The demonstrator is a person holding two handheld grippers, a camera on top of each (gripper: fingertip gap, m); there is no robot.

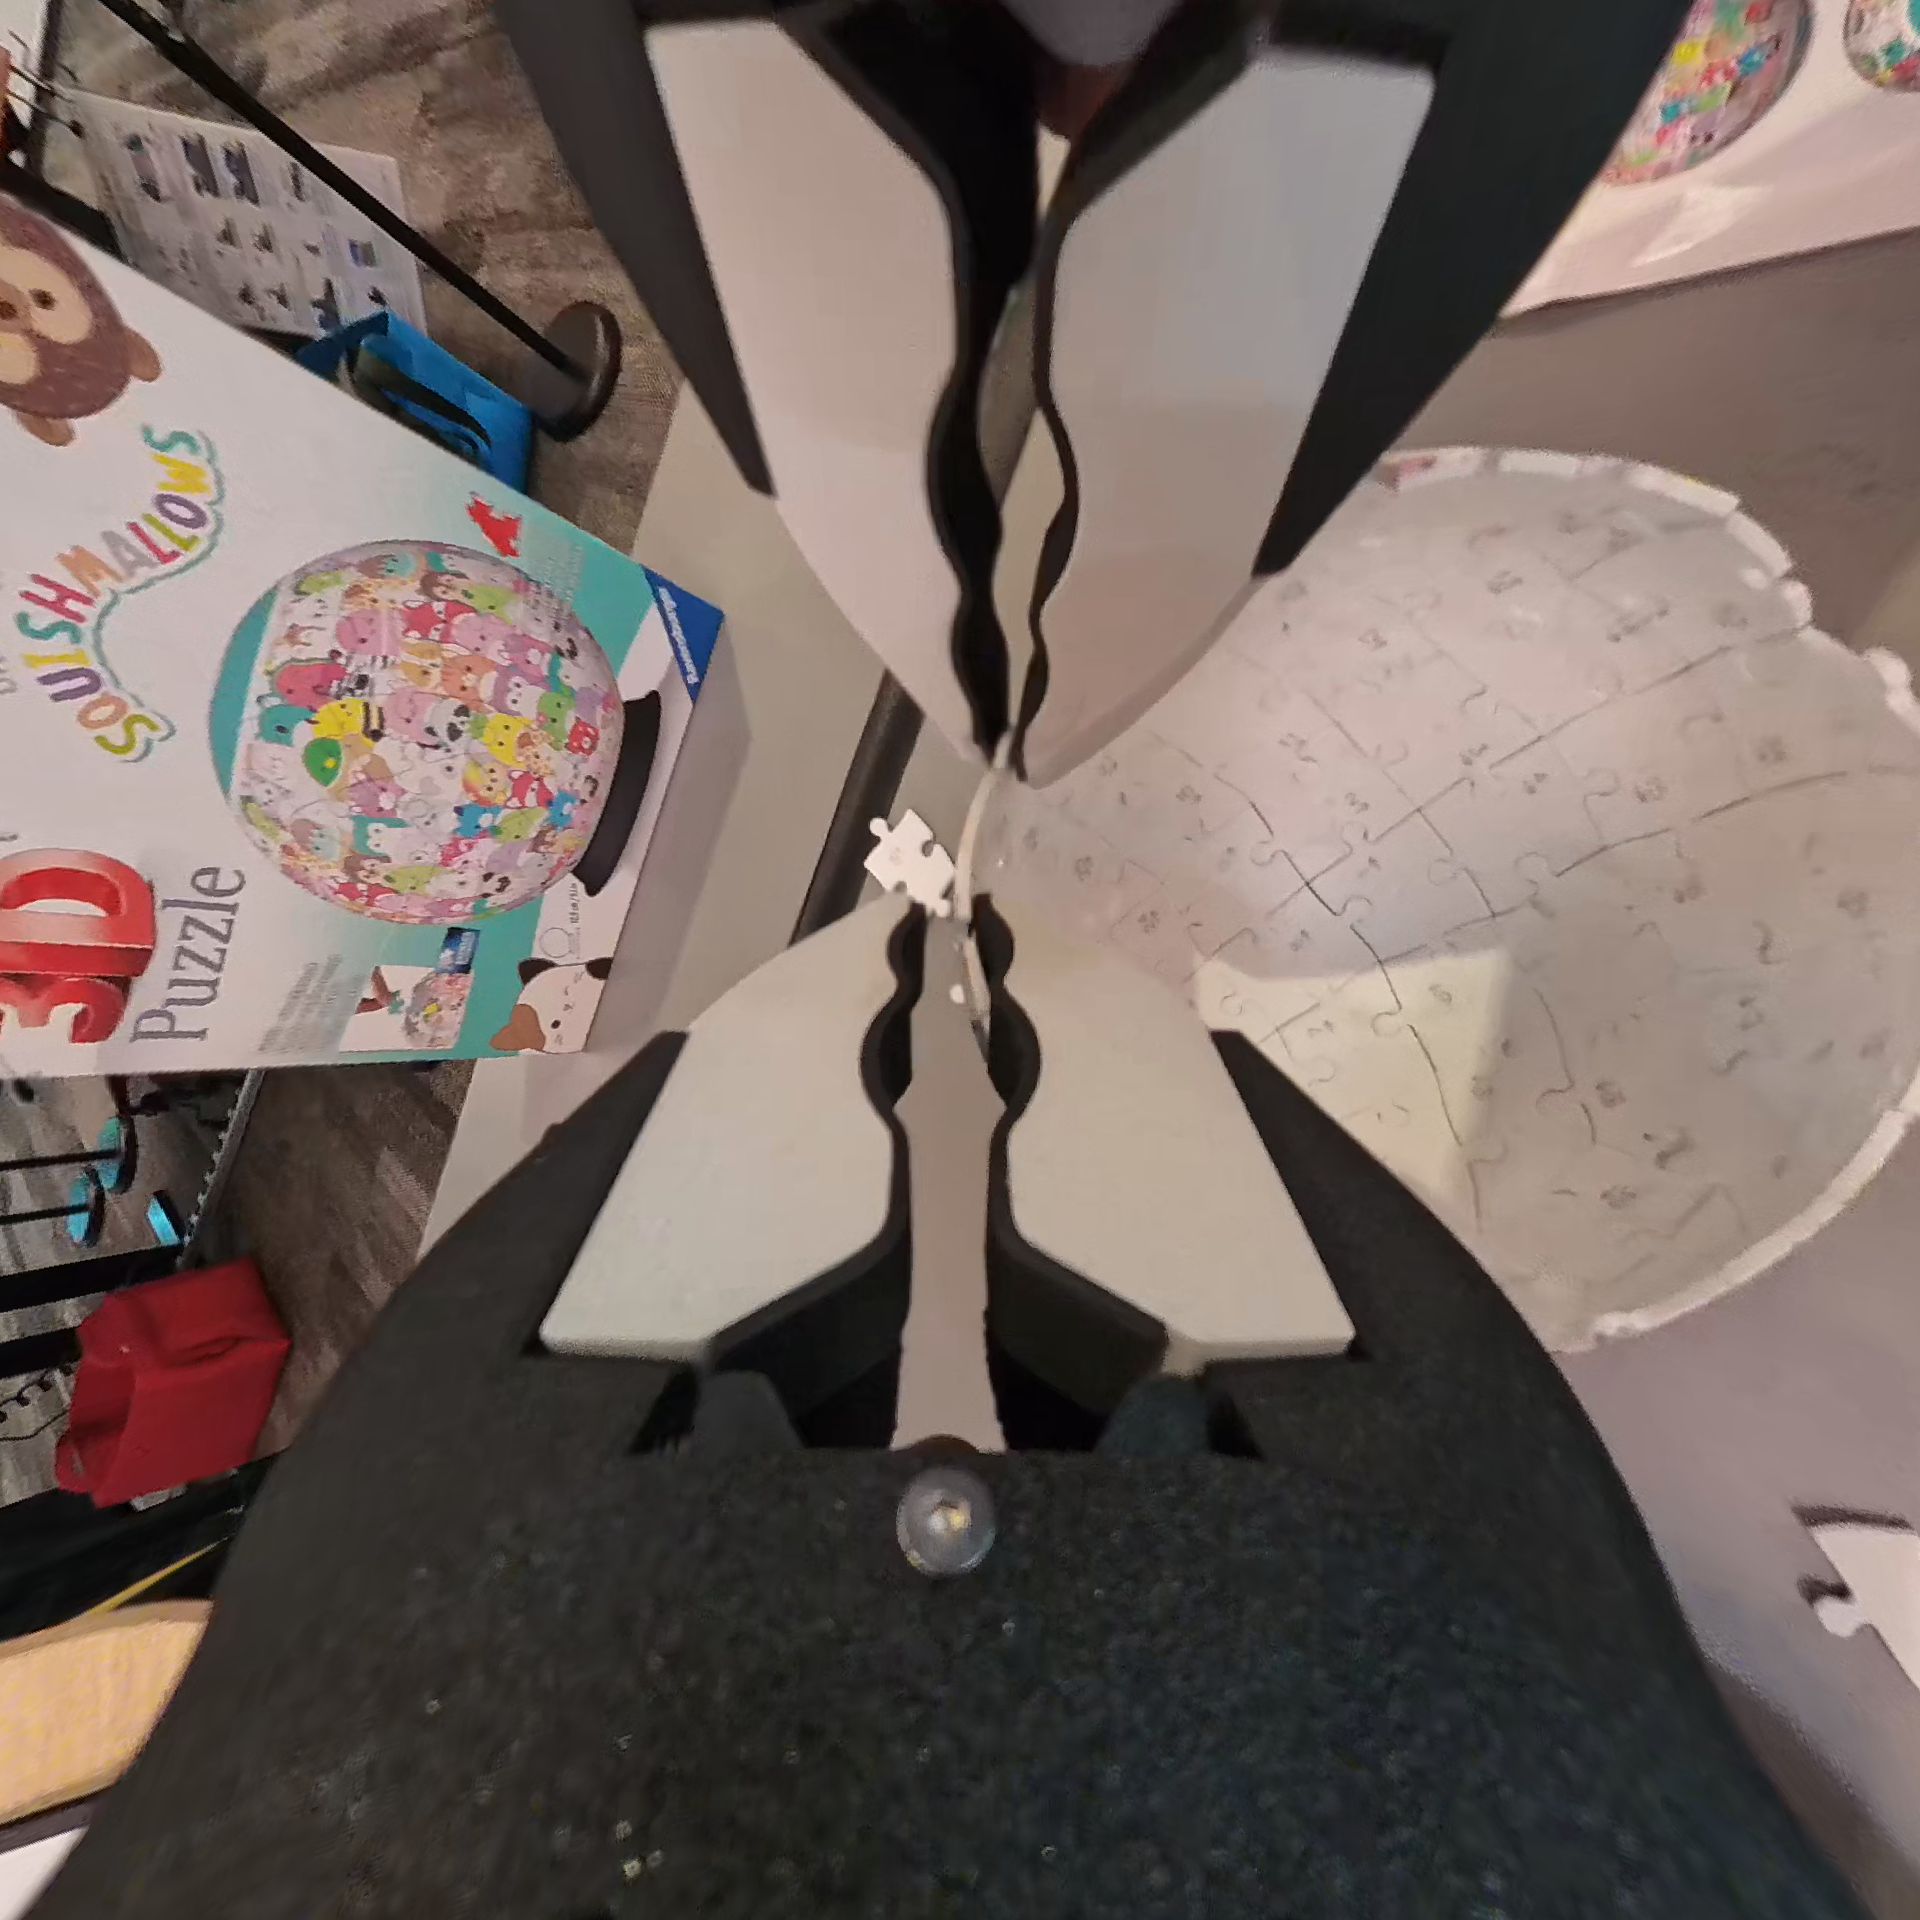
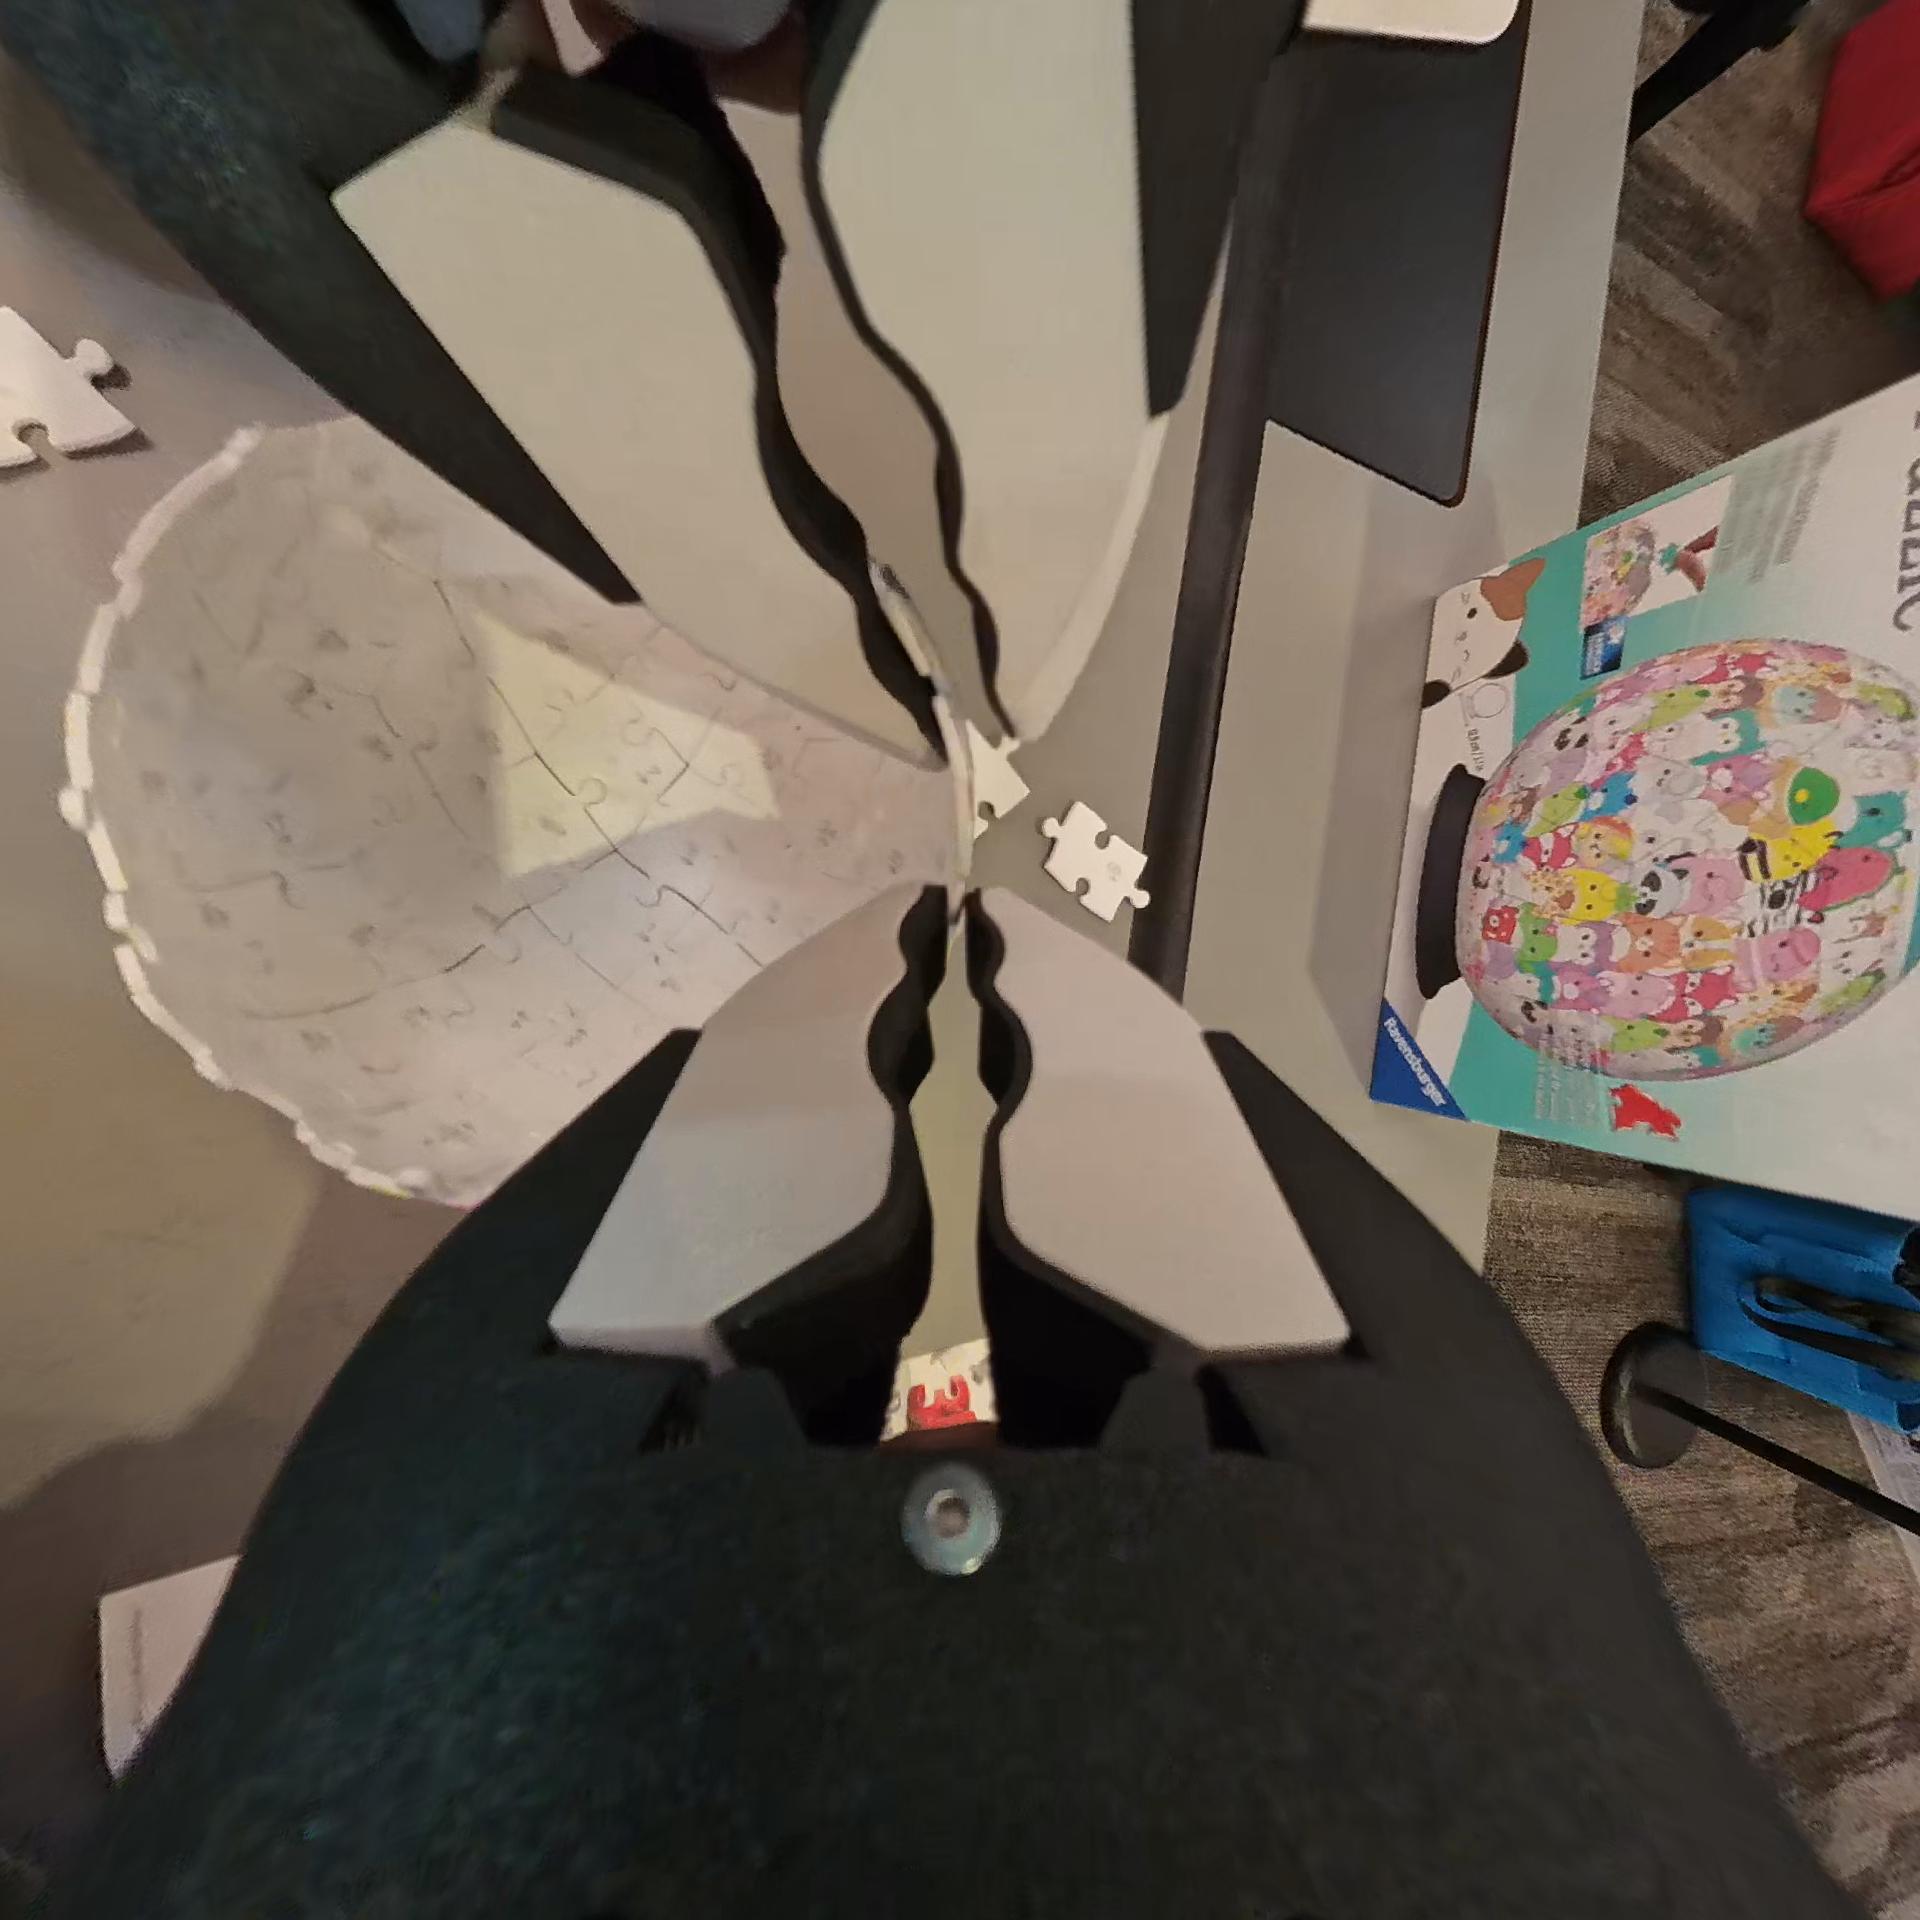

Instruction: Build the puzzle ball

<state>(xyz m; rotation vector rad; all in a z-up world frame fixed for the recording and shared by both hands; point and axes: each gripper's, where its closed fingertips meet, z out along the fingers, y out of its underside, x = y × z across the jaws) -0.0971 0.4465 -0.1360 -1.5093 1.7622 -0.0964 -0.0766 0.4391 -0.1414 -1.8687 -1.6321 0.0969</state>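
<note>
The half-built puzzle ball [image 1: 1507,883] is an open white shell lying on the grey table, its numbered inside facing both cameras; it also shows in the right wrist view [image 2: 364,831]. My right gripper [image 2: 956,904] is shut on the shell's rim, and its tips show at the top of the left wrist view [image 1: 1000,758]. My left gripper [image 1: 951,920] is shut on a white puzzle piece [image 2: 994,777] and holds it at the same stretch of rim, tip to tip with the right gripper. The left gripper [image 2: 971,727] comes in from the top of the right wrist view.
A loose white piece [image 1: 912,862] [image 2: 1096,860] lies on the table beside the rim, by a dark seam [image 2: 1195,623]. The puzzle box [image 1: 364,727] [image 2: 1662,831] lies beyond it at the table edge. More white pieces [image 1: 1860,1579] [image 2: 52,395] lie on the shell's other side. A printed sheet [image 1: 1714,104] lies farther off. Both grippers' tips are close together, under 4 cm apart. Both grippers' tips are roughly 15 centimeters from the dark seam [image 2: 1195,623].
</note>
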